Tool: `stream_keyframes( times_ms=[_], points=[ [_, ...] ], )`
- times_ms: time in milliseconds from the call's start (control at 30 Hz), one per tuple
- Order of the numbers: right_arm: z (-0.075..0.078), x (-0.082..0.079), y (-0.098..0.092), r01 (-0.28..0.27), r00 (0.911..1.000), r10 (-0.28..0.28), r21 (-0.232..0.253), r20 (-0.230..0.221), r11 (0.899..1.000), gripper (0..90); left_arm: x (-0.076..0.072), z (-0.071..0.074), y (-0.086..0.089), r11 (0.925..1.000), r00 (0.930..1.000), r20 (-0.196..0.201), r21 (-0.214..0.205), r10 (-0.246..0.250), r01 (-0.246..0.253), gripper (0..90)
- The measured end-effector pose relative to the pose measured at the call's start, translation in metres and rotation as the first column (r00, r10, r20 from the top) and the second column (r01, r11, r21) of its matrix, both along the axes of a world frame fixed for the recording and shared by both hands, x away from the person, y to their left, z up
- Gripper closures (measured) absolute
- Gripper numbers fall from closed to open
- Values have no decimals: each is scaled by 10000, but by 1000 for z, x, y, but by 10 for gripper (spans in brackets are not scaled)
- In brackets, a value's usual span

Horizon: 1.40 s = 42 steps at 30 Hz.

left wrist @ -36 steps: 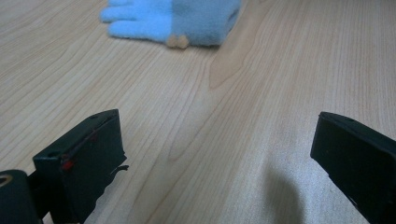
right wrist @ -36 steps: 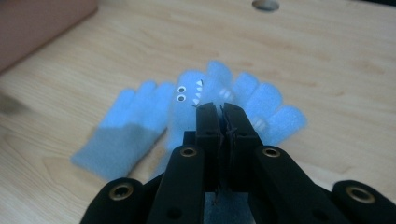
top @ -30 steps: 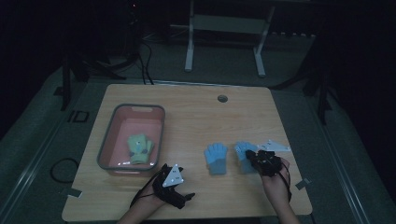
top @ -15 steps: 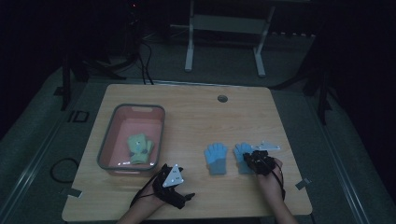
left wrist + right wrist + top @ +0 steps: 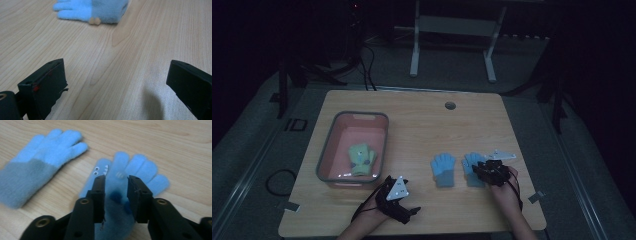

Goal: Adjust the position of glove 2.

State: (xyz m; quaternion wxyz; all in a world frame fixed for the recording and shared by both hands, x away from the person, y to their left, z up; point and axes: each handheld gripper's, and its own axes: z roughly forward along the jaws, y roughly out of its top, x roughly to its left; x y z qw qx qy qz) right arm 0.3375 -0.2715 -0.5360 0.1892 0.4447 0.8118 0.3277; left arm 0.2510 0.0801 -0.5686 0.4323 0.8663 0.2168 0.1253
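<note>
The right gripper (image 5: pixel 116 182) has just been opening, jaws astride the glove (image 5: pixel 130 170), hiding its cuff; the left gripper (image 5: pixel 115 75) gapes empty.

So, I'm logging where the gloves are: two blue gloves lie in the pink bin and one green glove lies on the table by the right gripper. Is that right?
No, the places are swapped. The high view shows the green glove in the pink bin, and the two blue gloves, left one and right one, on the table, with the right gripper at the right one.
</note>
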Motion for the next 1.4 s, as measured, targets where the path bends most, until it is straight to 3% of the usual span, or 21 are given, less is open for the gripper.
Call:
stream_keyframes(
  times_ms=[100, 233, 567, 667, 767, 933, 1267, 1400],
  points=[
    [-1, -1, -1, -89, 9999, 87, 183, 78, 9998, 636, 0, 0, 0, 10000, 10000, -5, 0, 9, -9, 27],
    [-10, -2, 0, -153, 9999, 153, -271, 9, 9995, 631, 0, 0, 0, 10000, 10000, -28, -27, 12, -12, 27],
    [-16, -4, -3, -512, 9981, 526, -423, 325, 9978, 735, 0, 0, 0, 10000, 10000, -54, -2, 12, -12, 28],
    [-15, -4, -1, -448, 9986, 462, -514, 269, 9977, 817, 0, 0, 0, 10000, 10000, -64, 8, 23, -23, 27],
    [-14, -4, 1, -417, 9988, 433, -698, 224, 9967, 842, 0, 0, 0, 10000, 10000, -43, 28, 28, -28, 28],
    [-10, -1, -1, -357, 9993, 353, -410, -102, 9985, 855, 0, 0, 0, 10000, 10000, -72, 13, 34, -34, 27],
    [47, -6, -8, -310, 9966, 295, 181, 774, 9994, 858, 0, 0, 0, 10000, 10000, -42, 24, 8, -8, 28],
    [68, -8, -7, -435, 9930, 416, 147, 1104, 9989, 858, 0, 0, 0, 10000, 10000, -58, 2, 10, -10, 28]
  ],
)
